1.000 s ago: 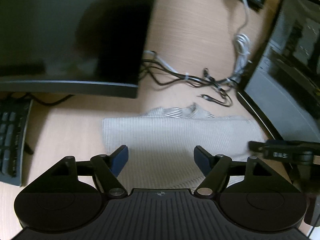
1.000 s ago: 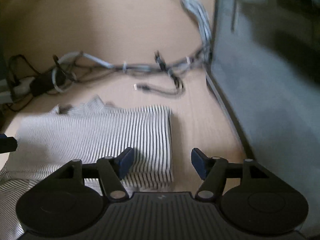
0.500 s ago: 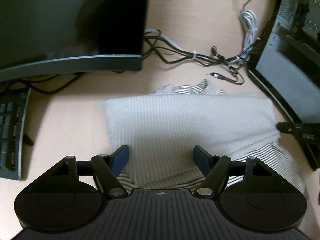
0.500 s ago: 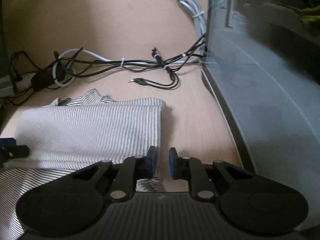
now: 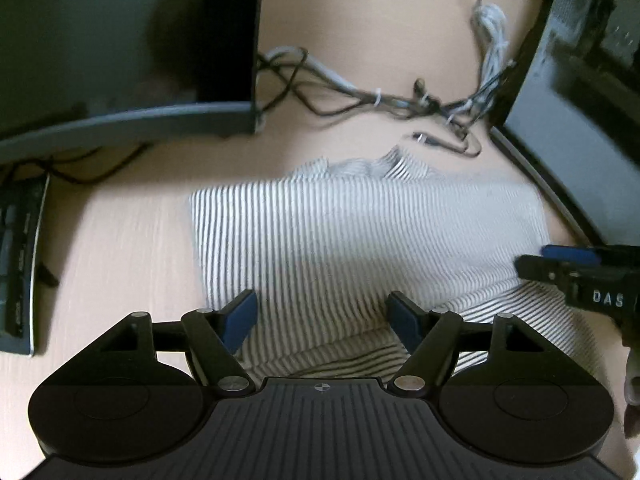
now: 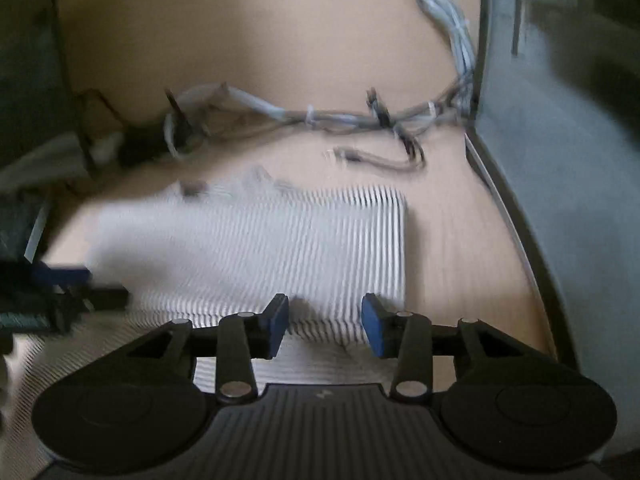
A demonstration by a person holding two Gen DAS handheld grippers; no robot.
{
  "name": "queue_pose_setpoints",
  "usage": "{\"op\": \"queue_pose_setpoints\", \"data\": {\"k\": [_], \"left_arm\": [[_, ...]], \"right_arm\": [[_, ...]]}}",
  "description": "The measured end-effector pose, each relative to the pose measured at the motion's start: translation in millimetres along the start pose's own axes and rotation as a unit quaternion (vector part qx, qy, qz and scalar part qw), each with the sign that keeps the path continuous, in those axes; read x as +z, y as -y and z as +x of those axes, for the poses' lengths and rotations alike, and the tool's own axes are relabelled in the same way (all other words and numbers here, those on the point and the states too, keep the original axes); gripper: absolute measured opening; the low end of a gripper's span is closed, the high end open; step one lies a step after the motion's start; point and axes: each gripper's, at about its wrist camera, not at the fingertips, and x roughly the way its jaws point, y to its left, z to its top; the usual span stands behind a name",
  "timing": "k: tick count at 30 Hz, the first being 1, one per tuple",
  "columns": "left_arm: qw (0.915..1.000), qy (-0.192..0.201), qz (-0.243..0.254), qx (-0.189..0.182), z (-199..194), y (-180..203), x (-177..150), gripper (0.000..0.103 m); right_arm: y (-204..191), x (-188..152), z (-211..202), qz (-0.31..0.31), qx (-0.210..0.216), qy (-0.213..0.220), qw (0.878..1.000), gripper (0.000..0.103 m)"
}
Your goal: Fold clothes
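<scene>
A white shirt with thin dark stripes lies folded on the wooden desk, collar toward the cables; it also shows in the right wrist view. My left gripper is open and empty, its blue pads above the near part of the shirt. My right gripper is open and empty over the shirt's near right corner. The right gripper shows at the right edge of the left wrist view; the left gripper shows at the left of the right wrist view. Both views are motion-blurred.
A dark monitor stands at back left with a keyboard beside it. A computer case lines the right side. Tangled cables lie behind the shirt.
My right gripper has opened from nearly shut and sits over the shirt's right corner. Both grippers have pulled back slightly, so the shirt sits farther off in both views.
</scene>
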Motion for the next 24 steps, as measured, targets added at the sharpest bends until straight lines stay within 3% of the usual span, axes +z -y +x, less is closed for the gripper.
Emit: {"op": "queue_pose_setpoints", "data": {"k": [3, 9, 12, 14, 20, 24], "left_arm": [[0.9999, -0.006, 0.007, 0.007, 1, 1, -1, 0.078], [0.9999, -0.007, 0.005, 0.009, -3, 0, -2, 0.079], [0.9999, -0.008, 0.003, 0.008, -3, -1, -2, 0.081], [0.9999, -0.01, -0.001, 0.009, -2, -3, -3, 0.083], [0.9994, -0.01, -0.027, -0.021, 0, -11, -4, 0.094], [0.9969, -0.006, -0.067, -0.041, -14, -20, -3, 0.094]], "right_arm": [[2, 6, -8, 0.005, 0.001, 0.002, 1.0, 0.04], [5, 25, -18, 0.019, 0.01, 0.038, 0.999, 0.051], [3, 19, 3, 0.015, 0.011, -0.006, 1.0, 0.053], [-2, 18, 8, -0.003, 0.001, -0.011, 1.0, 0.054], [-13, 73, -2, -0.012, 0.044, 0.052, 0.998, 0.056], [-18, 103, 51, -0.01, 0.058, 0.02, 0.998, 0.056]]}}
